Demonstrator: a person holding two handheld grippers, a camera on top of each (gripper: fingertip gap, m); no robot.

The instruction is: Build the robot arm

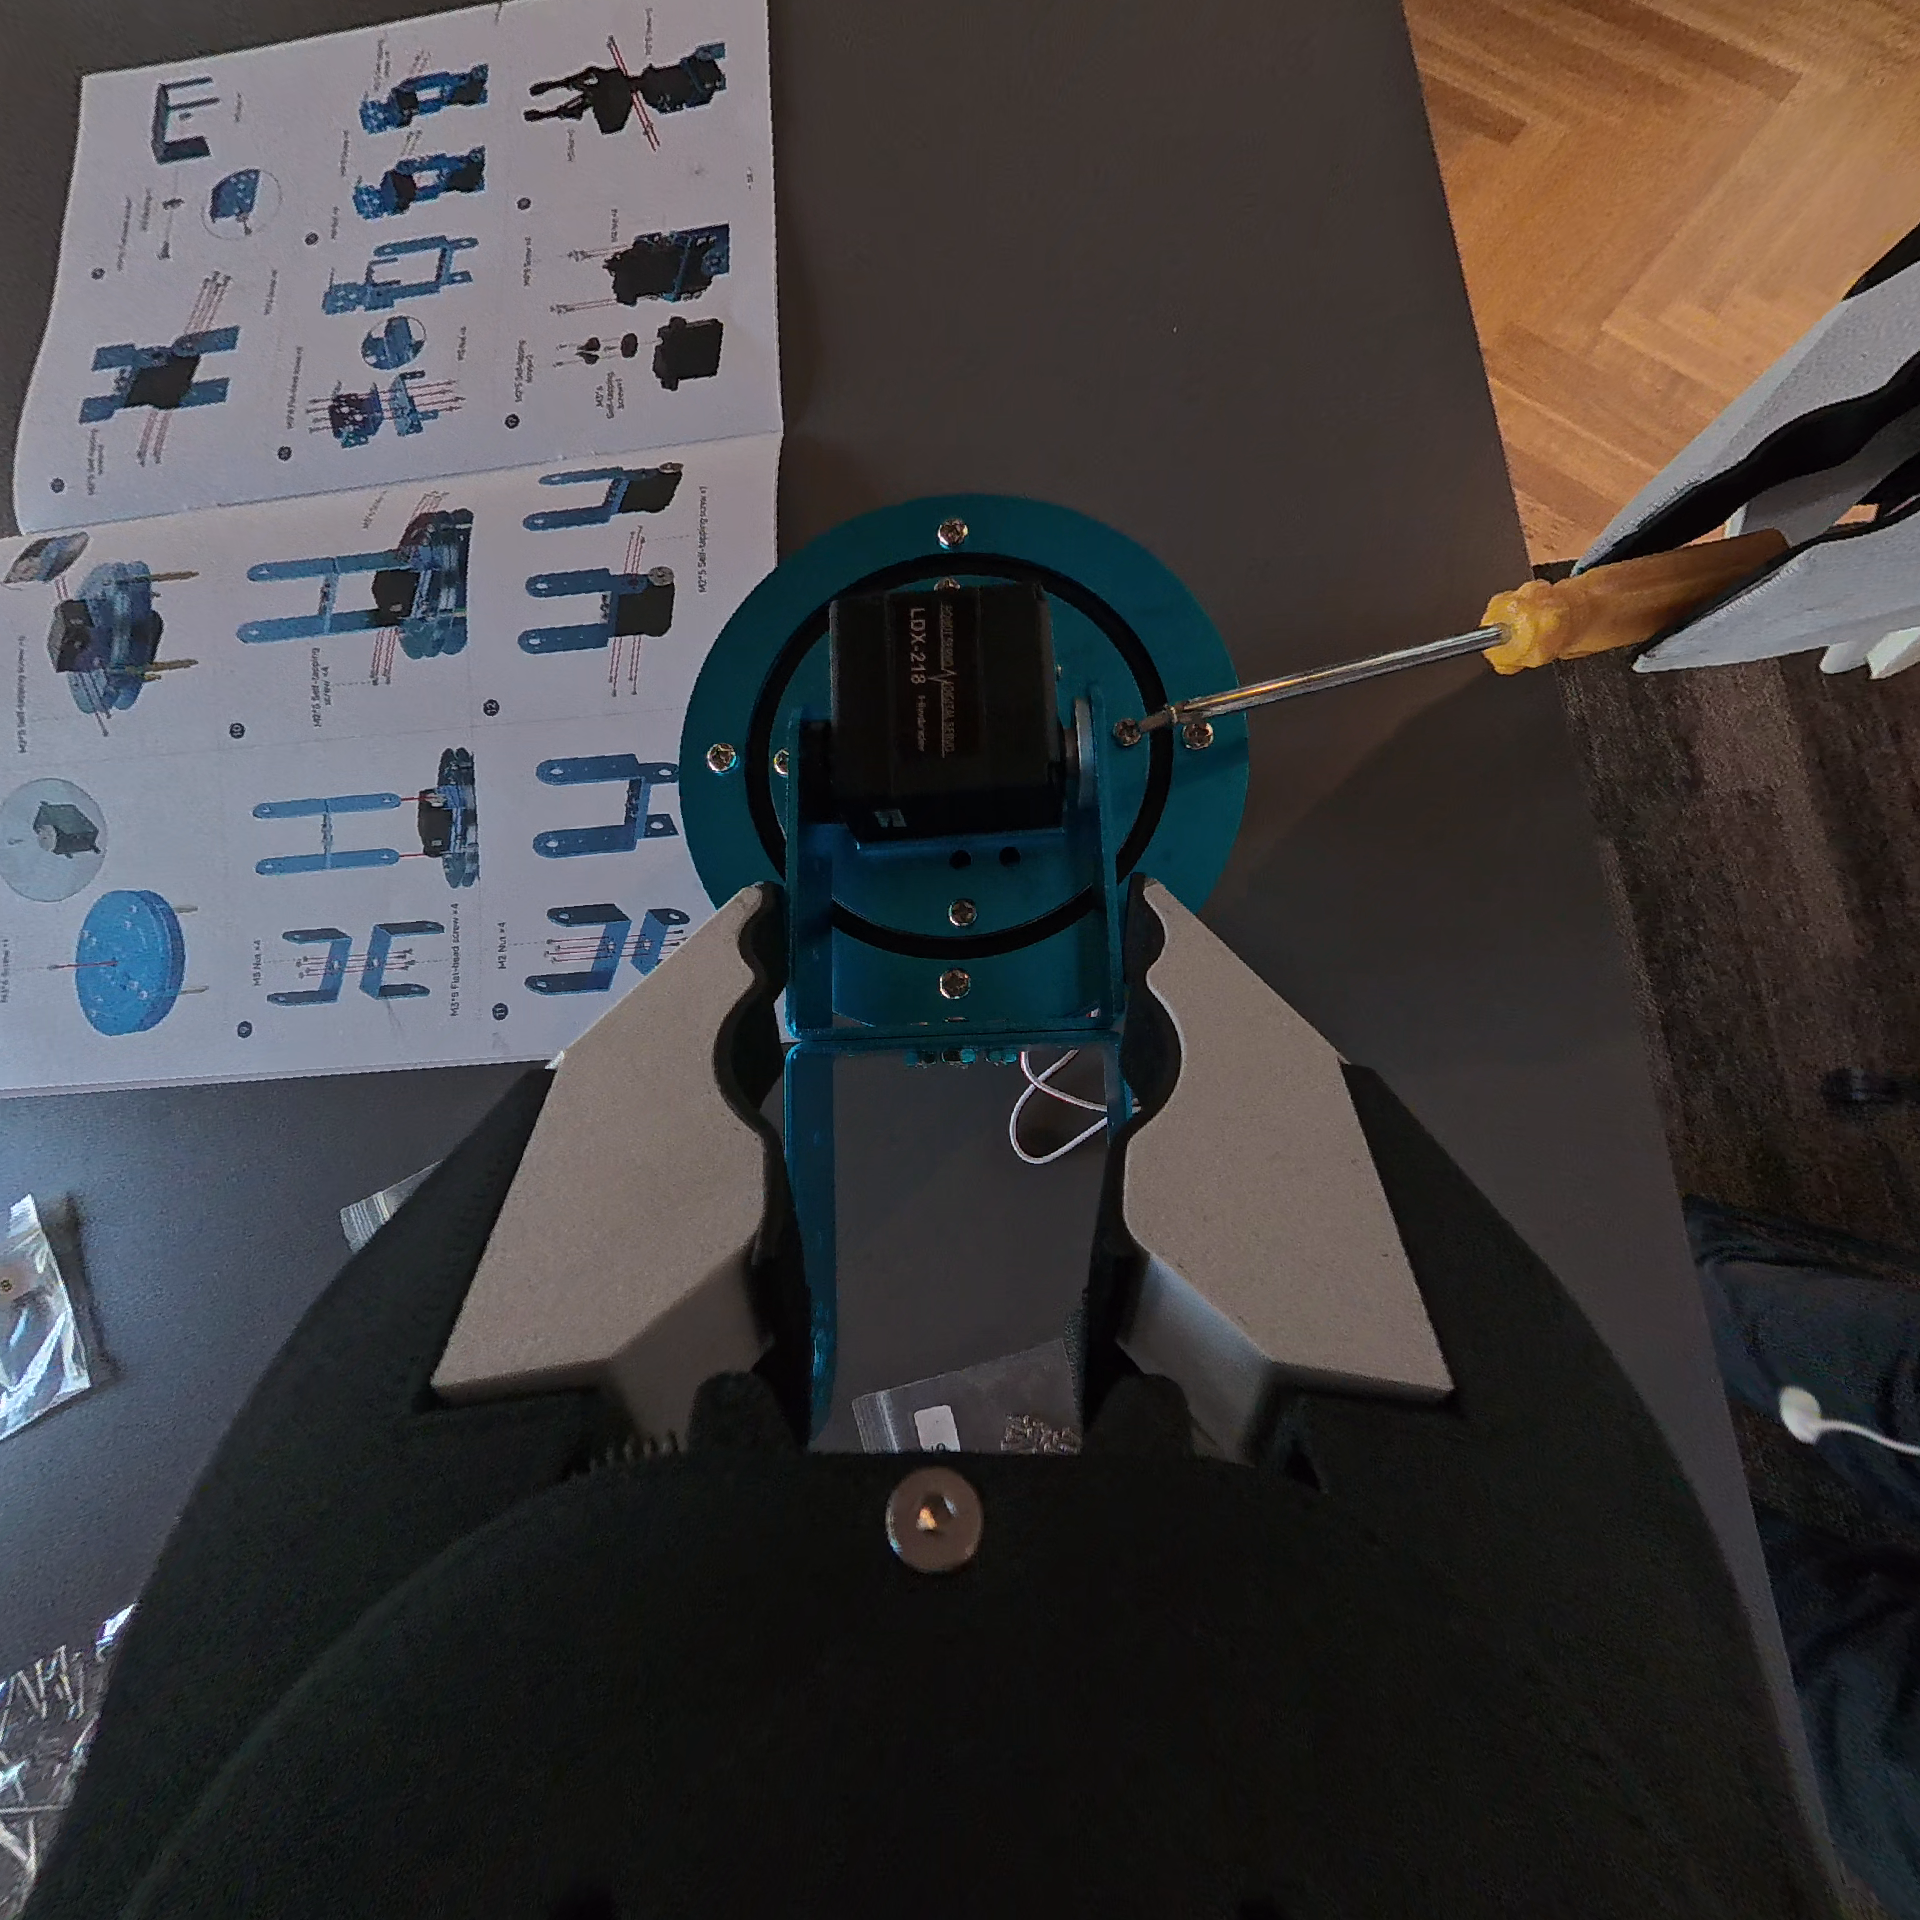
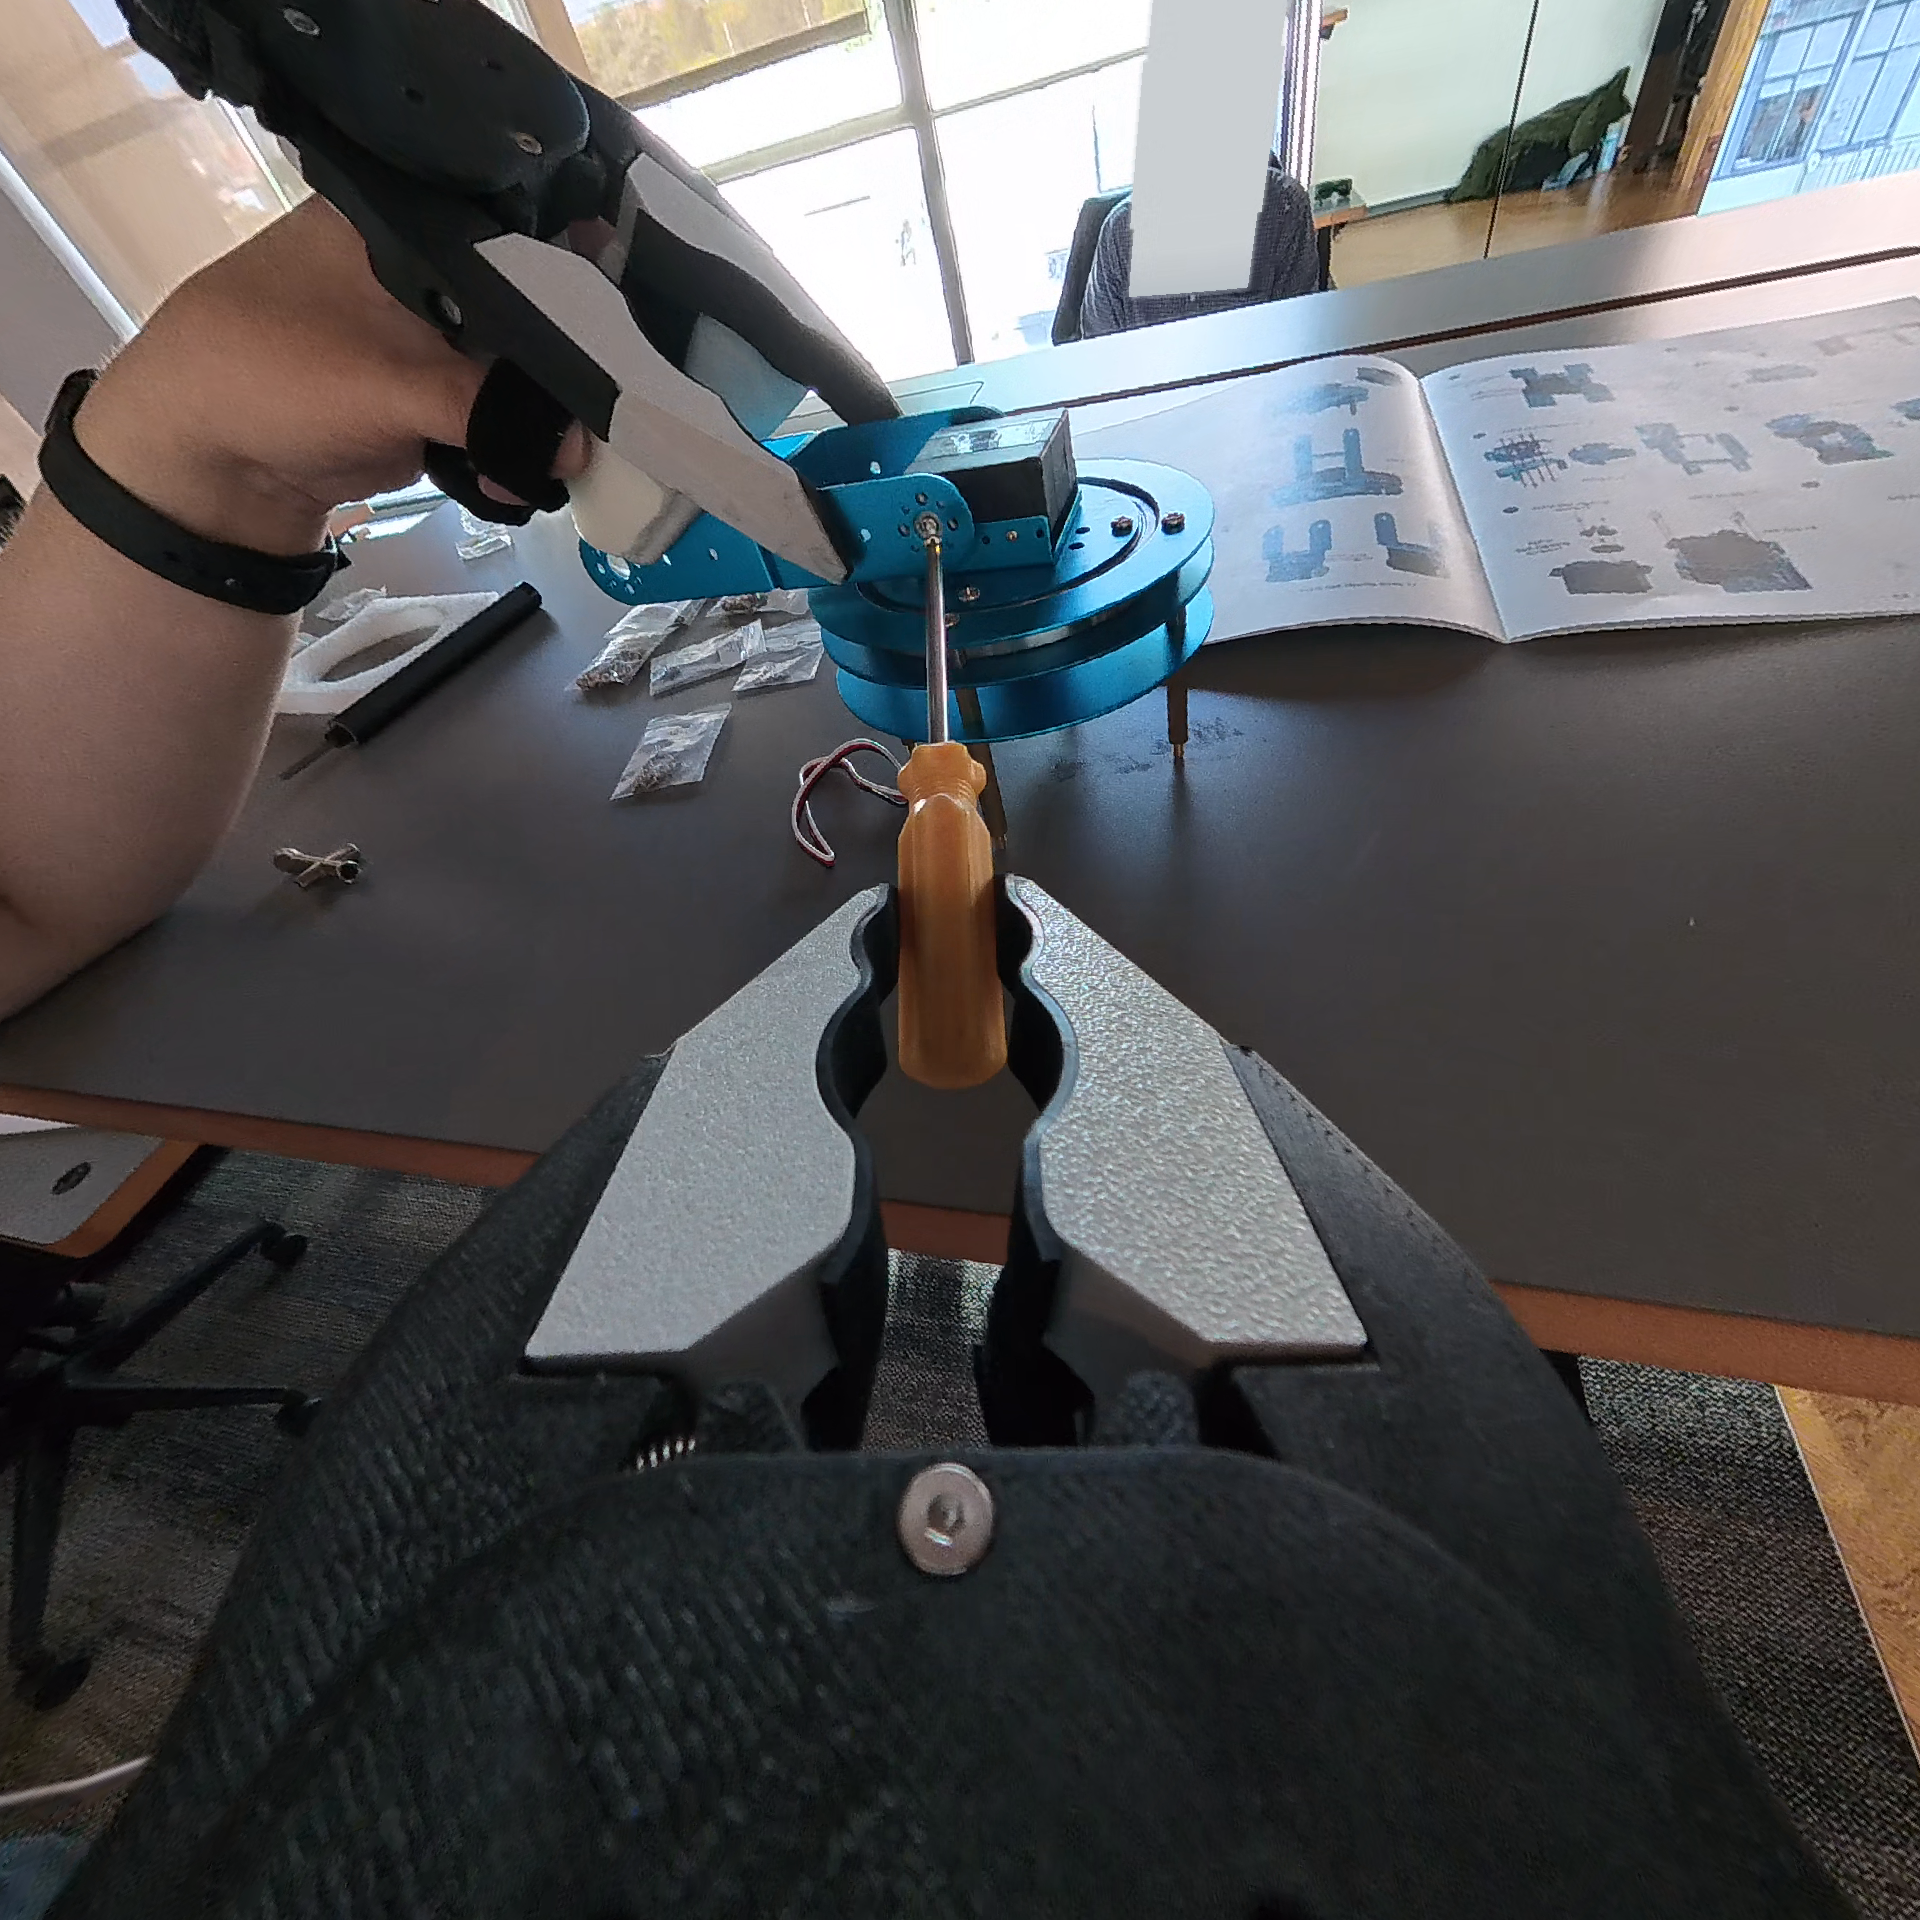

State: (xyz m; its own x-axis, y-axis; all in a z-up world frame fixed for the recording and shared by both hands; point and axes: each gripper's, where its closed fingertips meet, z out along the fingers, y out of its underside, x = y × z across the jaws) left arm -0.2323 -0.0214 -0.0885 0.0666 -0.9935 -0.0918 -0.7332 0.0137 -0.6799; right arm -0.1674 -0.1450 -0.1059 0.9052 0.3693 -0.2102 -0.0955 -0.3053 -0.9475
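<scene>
A blue round metal base (image 1: 1195, 644) on brass legs stands on the dark table; it also shows in the right wrist view (image 2: 1132, 613). A black servo (image 1: 940, 707) sits in a blue U-bracket (image 1: 810, 935) on top. My left gripper (image 1: 951, 914) is shut on the blue bracket from both sides. My right gripper (image 2: 948, 914) is shut on the amber handle of a screwdriver (image 2: 948, 935). The screwdriver's tip rests on a screw at the bracket's side pivot (image 2: 928, 528). In the left wrist view the screwdriver (image 1: 1558, 634) reaches in from the right.
An open assembly booklet (image 1: 395, 520) lies left of the base. Small bags of screws (image 2: 675, 748), a black tube (image 2: 436, 665), a small metal cross wrench (image 2: 317, 862) and red-white wires (image 2: 831, 790) lie on the table. A person's forearm (image 2: 156, 623) rests at left. The table edge (image 2: 1662, 1340) is near.
</scene>
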